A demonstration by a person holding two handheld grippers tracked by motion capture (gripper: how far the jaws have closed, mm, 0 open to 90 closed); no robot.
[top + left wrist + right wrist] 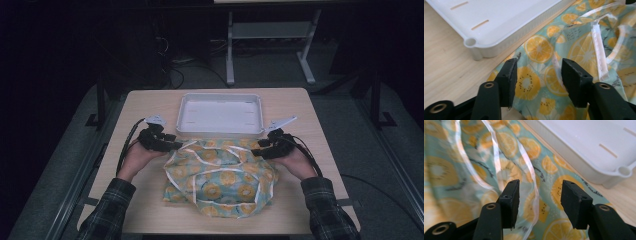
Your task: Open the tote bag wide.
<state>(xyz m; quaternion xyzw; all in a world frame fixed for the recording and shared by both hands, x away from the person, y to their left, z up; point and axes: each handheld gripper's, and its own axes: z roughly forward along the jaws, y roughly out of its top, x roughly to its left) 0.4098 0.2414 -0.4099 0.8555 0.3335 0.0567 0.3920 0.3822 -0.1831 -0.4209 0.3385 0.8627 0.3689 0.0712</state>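
Your landmark is the white tray [220, 115] at the far middle of the wooden table [150, 205]: the citrus-print cloth [220, 180] lies in a crumpled heap just on your side of it, its far edge touching or tucked against the tray's near wall. Your left gripper [167, 142] sits off the tray's near left corner, at the cloth's far left edge, and your right gripper [262, 147] sits off the tray's near right corner, at the cloth's far right edge. In the left gripper view its jaws stand apart with only the cloth [541, 75] beneath the gap and the tray [499, 27] up and to the left; nothing is pinched. The right gripper view shows the same: jaws apart, the white-trimmed hem [529, 170] of the cloth running under them, the tray [584, 152] to the upper right, no fabric clamped. So both grippers have let go and hover just over the cloth. What the next move turns on, as I judge it: the bulk of the cloth lies toward you and inward from each gripper, with its long axis running roughly parallel to the tray's near wall. Both hands are about equally near, each to its own end, so any fresh grasp means reaching back from the tray, toward the near corners of the heap.
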